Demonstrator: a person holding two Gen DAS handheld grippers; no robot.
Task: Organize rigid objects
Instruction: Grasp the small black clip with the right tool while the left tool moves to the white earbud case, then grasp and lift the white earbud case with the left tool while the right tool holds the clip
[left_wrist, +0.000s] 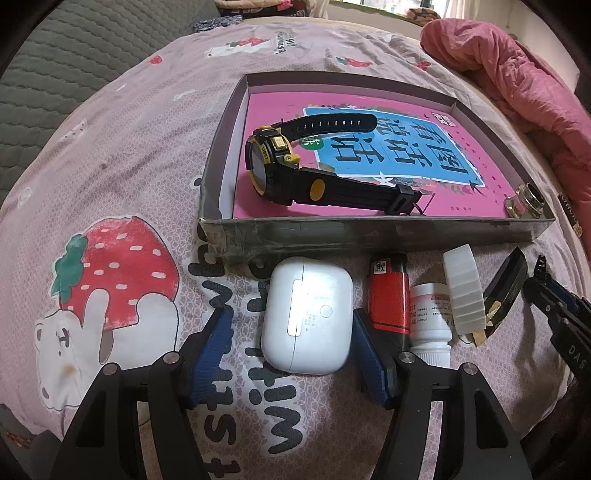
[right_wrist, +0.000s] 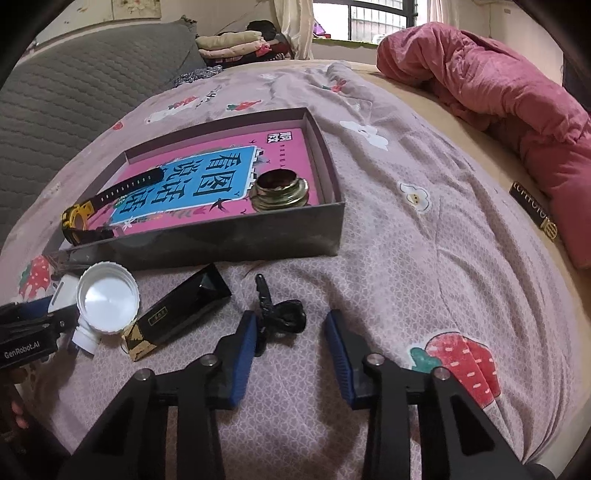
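A shallow grey box (left_wrist: 369, 236) (right_wrist: 229, 243) on the bed holds a pink book, a black-and-yellow watch (left_wrist: 280, 162) (right_wrist: 79, 221) and a brass ring fitting (left_wrist: 526, 203) (right_wrist: 279, 192). In front of it lie a white earbud case (left_wrist: 308, 314), a red lighter (left_wrist: 389, 295), a white pill bottle (left_wrist: 432, 321) with a loose white cap (left_wrist: 463, 291) (right_wrist: 109, 297), and a black-and-gold box (right_wrist: 177, 314) (left_wrist: 504, 291). My left gripper (left_wrist: 291, 325) is open, its jaws on either side of the earbud case. My right gripper (right_wrist: 290, 332) is open around a small black clip (right_wrist: 277, 314).
The bed is covered by a mauve strawberry-print sheet (left_wrist: 110, 177). A pink quilt (right_wrist: 498, 96) is bunched at the far right. A grey quilted cover (right_wrist: 74, 99) rises at the left. A black label tag (right_wrist: 532, 210) lies at the right.
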